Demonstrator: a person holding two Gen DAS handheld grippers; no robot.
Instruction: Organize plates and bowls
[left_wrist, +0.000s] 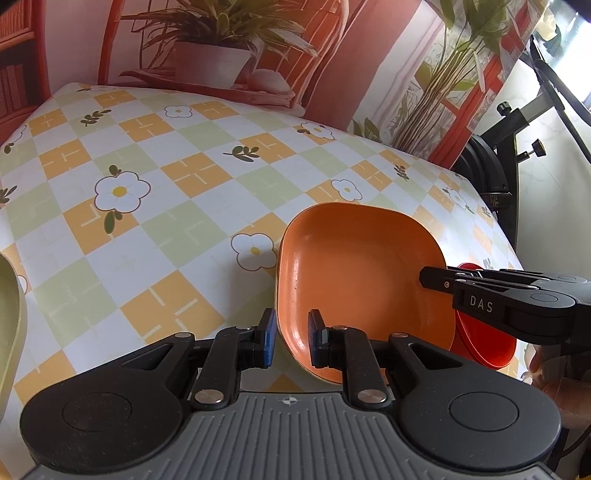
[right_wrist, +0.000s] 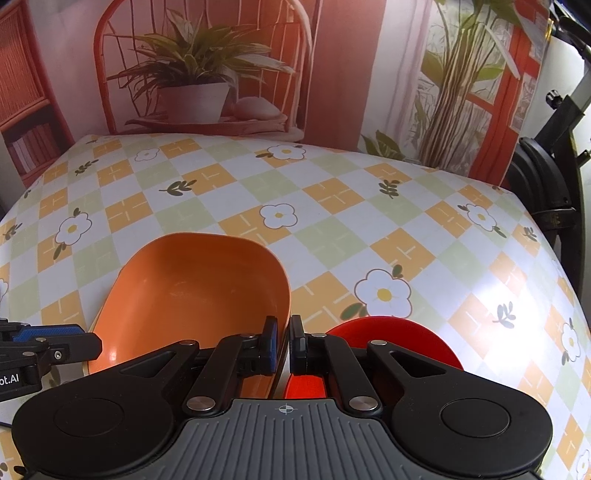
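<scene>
An orange square plate (left_wrist: 354, 273) lies on the flowered tablecloth (left_wrist: 147, 206), and a pale yellow edge shows beneath its near side. My right gripper (right_wrist: 284, 341) is shut on the plate's (right_wrist: 192, 284) right rim, with its arm reaching in from the right (left_wrist: 432, 280). My left gripper (left_wrist: 291, 338) stands open astride the plate's near-left rim, one blue pad (left_wrist: 269, 332) outside and the other over the dish. In the right wrist view the left gripper (right_wrist: 94, 343) shows at the left edge. A red dish (right_wrist: 391, 339) sits partly under the orange plate's right side (left_wrist: 484, 343).
A pale green dish (left_wrist: 11, 314) pokes in at the left edge. A printed backdrop (right_wrist: 192, 85) with plants stands behind the table. Black stand hardware (left_wrist: 517, 122) rises at the far right, past the table's edge. A hand (left_wrist: 543, 369) holds the right gripper.
</scene>
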